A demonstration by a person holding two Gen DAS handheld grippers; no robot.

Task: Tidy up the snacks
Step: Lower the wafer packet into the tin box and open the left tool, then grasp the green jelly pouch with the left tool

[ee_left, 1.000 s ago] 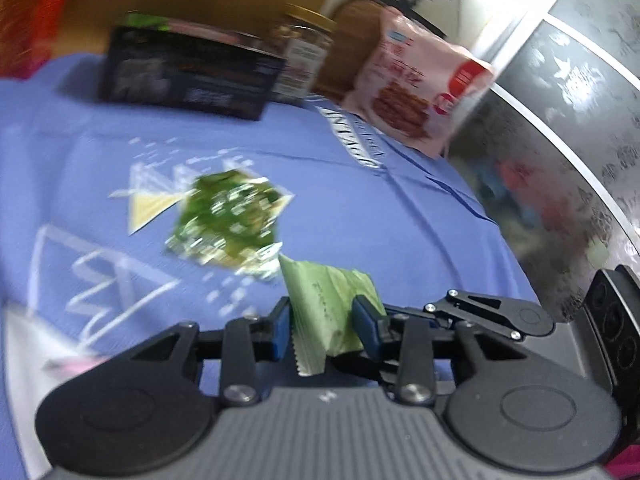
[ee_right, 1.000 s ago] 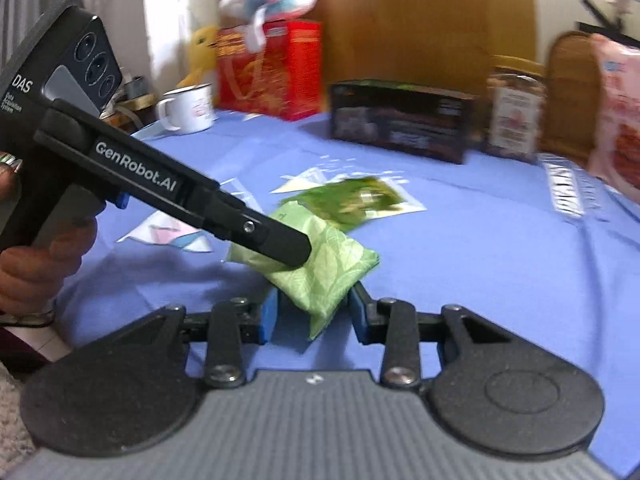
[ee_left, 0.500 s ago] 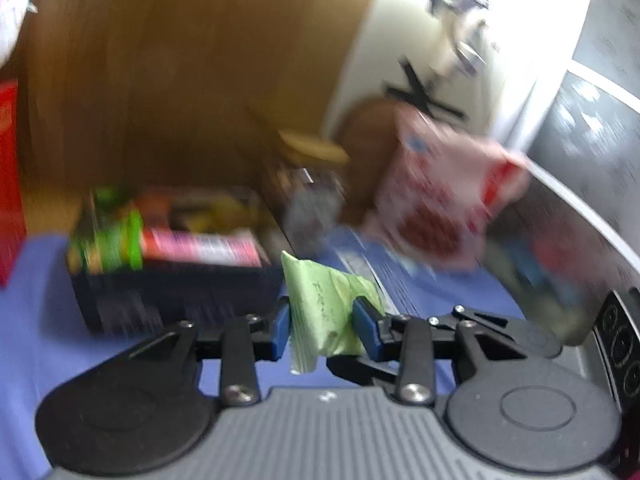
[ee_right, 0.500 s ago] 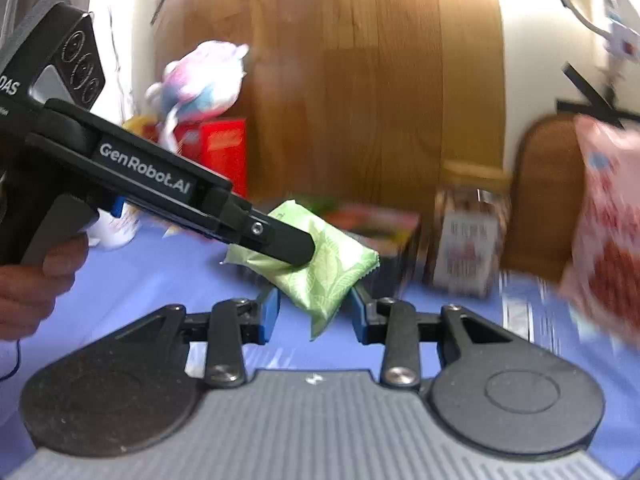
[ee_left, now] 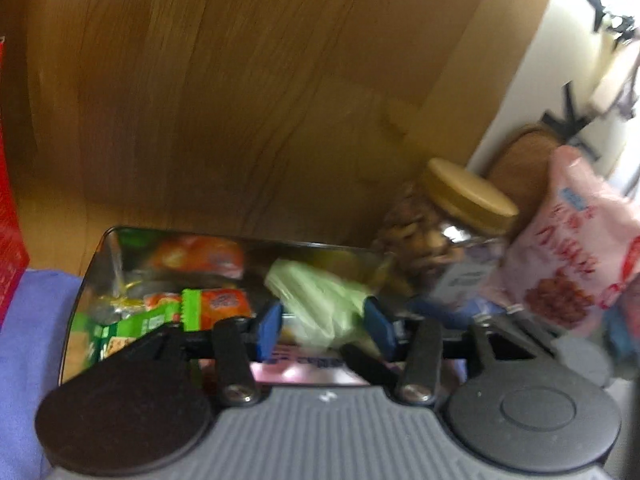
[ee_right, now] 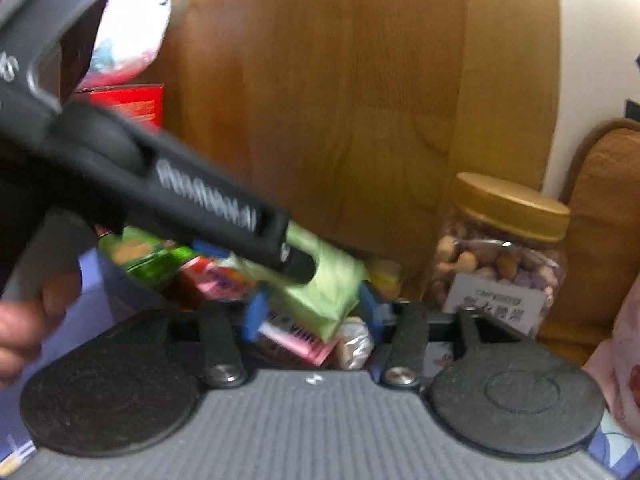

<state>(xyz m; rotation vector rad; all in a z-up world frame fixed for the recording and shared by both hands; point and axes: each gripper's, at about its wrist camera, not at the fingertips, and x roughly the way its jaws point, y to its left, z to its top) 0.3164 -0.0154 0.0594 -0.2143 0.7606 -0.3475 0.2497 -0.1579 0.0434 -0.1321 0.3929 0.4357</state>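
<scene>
Green snack packet (ee_left: 320,304) between both tools (ee_left: 324,326) (ee_right: 310,314), above open tin (ee_left: 92,280).

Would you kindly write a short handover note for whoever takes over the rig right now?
Left hand-held gripper: fingers look spread, light green snack packet between them; grip unclear through blur.
Right hand-held gripper: the same packet sits between its fingers; grip equally unclear.
Things: the packet hangs over the open dark snack box, which already holds assorted packets. Nut jar and pink bag stand to its right.
Done: packet brought over the box.
Left: let it drop in, then withdraw both grippers.
</scene>
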